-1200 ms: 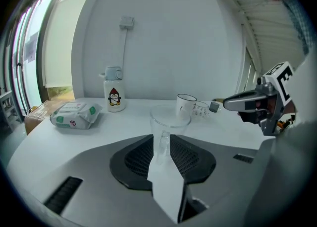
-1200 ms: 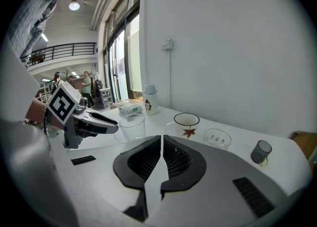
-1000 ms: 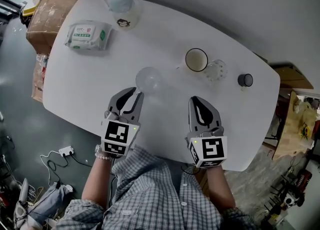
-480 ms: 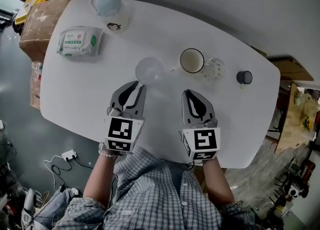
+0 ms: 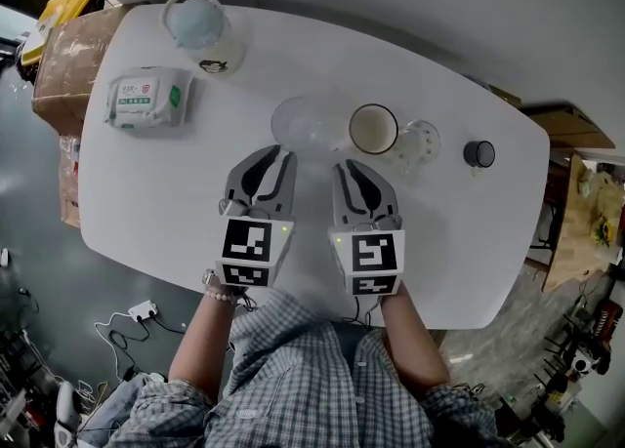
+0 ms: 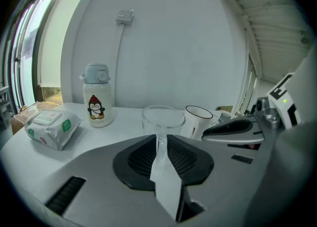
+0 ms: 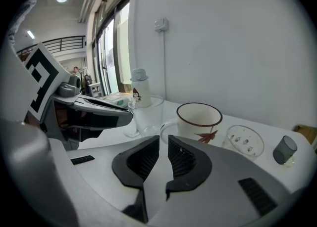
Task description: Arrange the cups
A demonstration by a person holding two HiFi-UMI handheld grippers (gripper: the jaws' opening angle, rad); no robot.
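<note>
Both shut: left gripper point(image 5: 277, 152) fingers pinch clear glass cup point(image 5: 301, 122) by its handle; right gripper point(image 5: 349, 165) fingers closed, empty, centre frame.

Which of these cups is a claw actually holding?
The clear glass cup, its handle pinched in the left claw. The white mug, patterned glass and small dark cup stand free.

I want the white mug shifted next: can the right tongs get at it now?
Probably yes: the white mug stands just ahead of the right tongs with bare table between. They are shut and empty, so they must open first.
</note>
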